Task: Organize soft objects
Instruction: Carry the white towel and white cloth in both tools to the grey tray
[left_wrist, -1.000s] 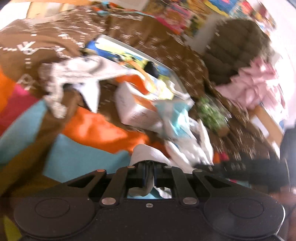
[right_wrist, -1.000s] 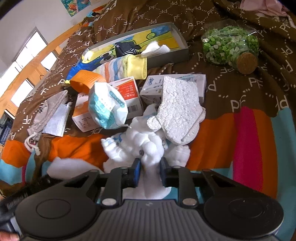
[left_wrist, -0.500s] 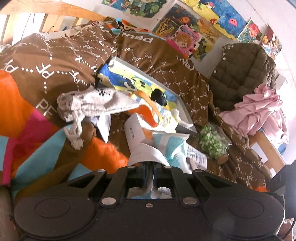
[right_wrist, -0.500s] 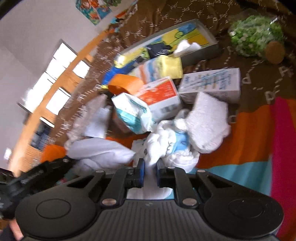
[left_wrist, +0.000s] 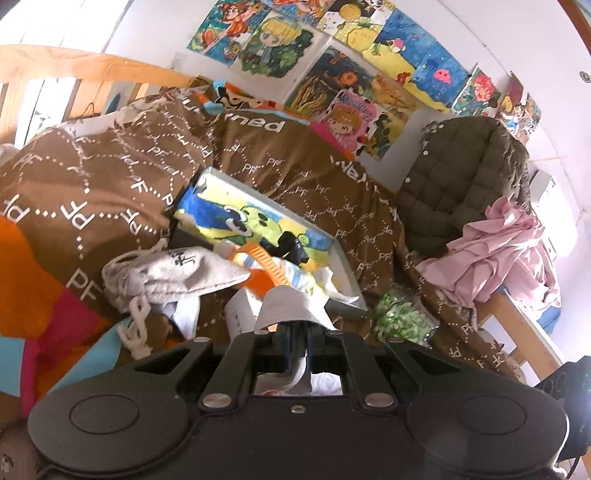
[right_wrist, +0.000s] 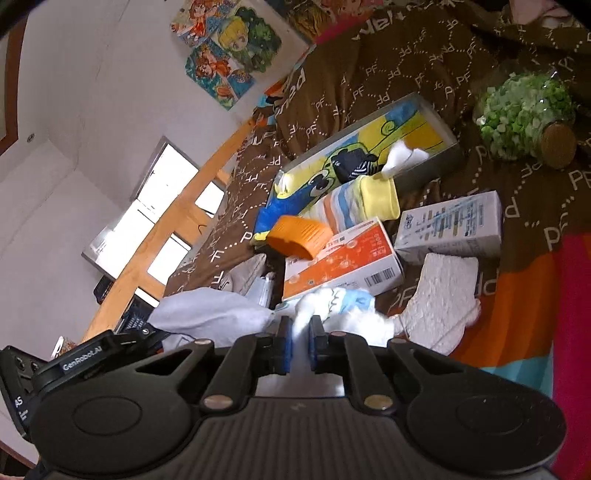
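Note:
My left gripper (left_wrist: 299, 332) is shut on a white soft cloth (left_wrist: 288, 306), held up above the bed; the same cloth shows in the right wrist view (right_wrist: 210, 317). My right gripper (right_wrist: 300, 332) is shut on a fluffy white and blue plush (right_wrist: 343, 306), lifted over the bed. A grey tray (left_wrist: 347, 266) with a cartoon towel holds a black sock (right_wrist: 351, 166) and a white sock (right_wrist: 402, 155). A striped yellow sock (right_wrist: 362, 203) lies at its edge. A white textured sponge cloth (right_wrist: 443, 295) lies on the blanket.
A beige drawstring bag (left_wrist: 173, 273) lies left of the tray. Orange box (right_wrist: 343, 258), white box (right_wrist: 450, 229), an orange band (right_wrist: 299, 236) and a jar of green bits (right_wrist: 524, 114) lie on the brown blanket. A green jacket (left_wrist: 461, 184) and pink clothes (left_wrist: 498, 251) sit right.
Both grippers have risen and tilted up from the bed. The right gripper closed tighter on the plush and lifted it. The left keeps hold of the white cloth.

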